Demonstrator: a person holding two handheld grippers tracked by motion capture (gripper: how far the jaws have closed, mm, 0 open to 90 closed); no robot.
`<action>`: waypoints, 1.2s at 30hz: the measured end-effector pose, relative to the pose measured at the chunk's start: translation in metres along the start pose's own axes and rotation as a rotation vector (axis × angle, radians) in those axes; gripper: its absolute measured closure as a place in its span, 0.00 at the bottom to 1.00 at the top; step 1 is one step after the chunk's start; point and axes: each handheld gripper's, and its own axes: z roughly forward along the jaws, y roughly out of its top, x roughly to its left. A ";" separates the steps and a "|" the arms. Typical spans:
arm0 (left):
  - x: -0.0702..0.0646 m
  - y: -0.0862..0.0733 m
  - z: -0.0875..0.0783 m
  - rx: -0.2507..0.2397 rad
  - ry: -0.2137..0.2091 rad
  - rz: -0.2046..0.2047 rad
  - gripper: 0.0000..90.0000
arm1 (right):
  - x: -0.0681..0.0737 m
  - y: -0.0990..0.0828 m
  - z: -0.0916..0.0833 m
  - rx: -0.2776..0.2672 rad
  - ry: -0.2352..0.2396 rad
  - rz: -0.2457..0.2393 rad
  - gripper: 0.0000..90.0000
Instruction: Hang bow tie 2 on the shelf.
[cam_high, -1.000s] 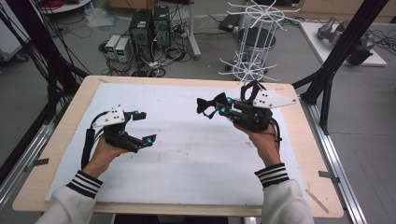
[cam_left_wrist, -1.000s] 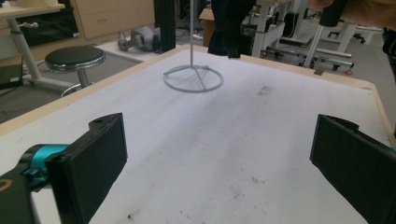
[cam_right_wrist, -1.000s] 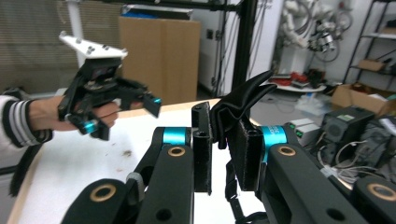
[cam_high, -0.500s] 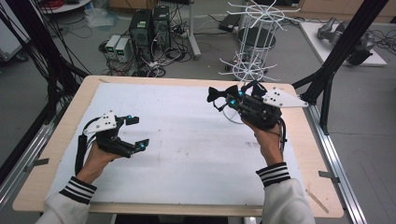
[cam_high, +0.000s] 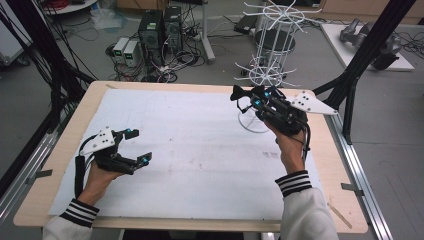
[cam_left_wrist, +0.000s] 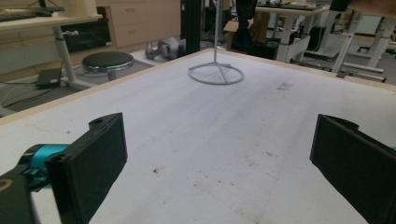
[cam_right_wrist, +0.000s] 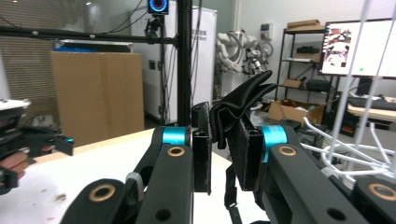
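the left gripper (cam_high: 134, 146) has slid toward 8 o'clock on the table (cam_high: 200, 90) and sunk low, jaws wide apart and holding nothing, so it looks parked. the right gripper (cam_high: 245, 97) stays at 2 o'clock, jaws clenched on a limp black strap (cam_right_wrist: 238, 109), soft folded cloth, just beside the white wire hanging rack (cam_high: 270, 45) with thin spoked hooks and a ring base; hanging seems next.
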 end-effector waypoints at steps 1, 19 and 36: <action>-0.001 -0.002 -0.002 -0.011 0.011 0.007 0.05 | 0.000 0.000 0.000 -0.002 -0.011 -0.001 0.89; -0.004 -0.027 -0.021 -0.104 0.136 0.005 0.05 | -0.017 0.004 0.005 -0.006 -0.124 0.022 0.89; -0.001 -0.039 -0.020 -0.151 0.190 -0.008 0.05 | -0.032 -0.003 0.016 0.014 -0.200 0.062 0.89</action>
